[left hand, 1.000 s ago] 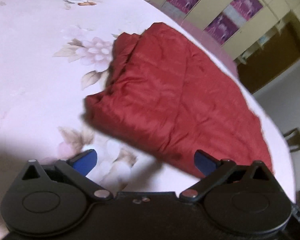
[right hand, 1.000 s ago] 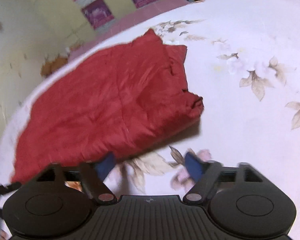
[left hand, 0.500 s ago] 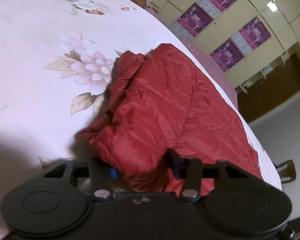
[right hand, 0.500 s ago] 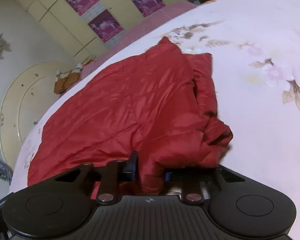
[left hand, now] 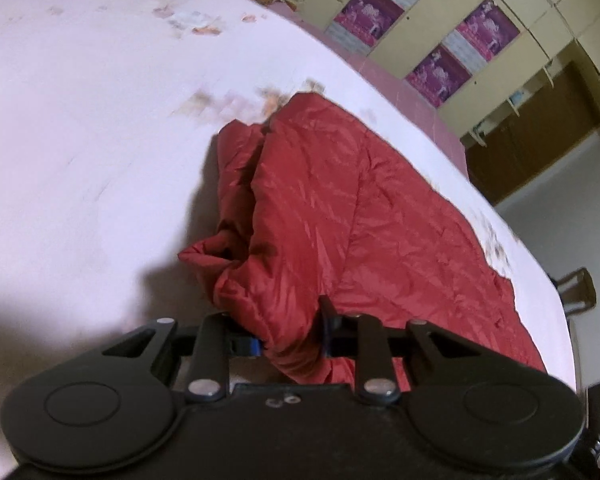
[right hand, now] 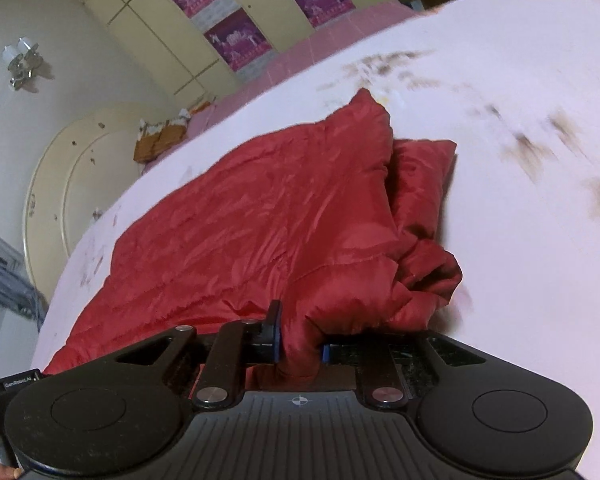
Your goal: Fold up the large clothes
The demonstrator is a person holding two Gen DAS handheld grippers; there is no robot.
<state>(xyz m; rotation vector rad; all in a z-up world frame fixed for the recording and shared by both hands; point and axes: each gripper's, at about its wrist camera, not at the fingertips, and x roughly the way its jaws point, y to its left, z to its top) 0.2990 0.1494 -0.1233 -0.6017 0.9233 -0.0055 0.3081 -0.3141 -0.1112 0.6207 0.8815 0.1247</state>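
**Red quilted garment pinched at both near corners**

Pink floral bedsheet [left hand: 80,160] fills the ground under both cameras. Nearest the lens, the left gripper [left hand: 290,336] is clamped on a bunched fold of the red garment [left hand: 340,220], fabric bulging between its fingers. Likewise the right gripper [right hand: 300,342] is closed on a wad of the same garment [right hand: 260,220] at its near edge. Ahead of both, the garment lies spread on the sheet, its far end apparently doubled over. Beyond stand cream wardrobe doors [right hand: 148,28] bearing purple posters [left hand: 488,28].
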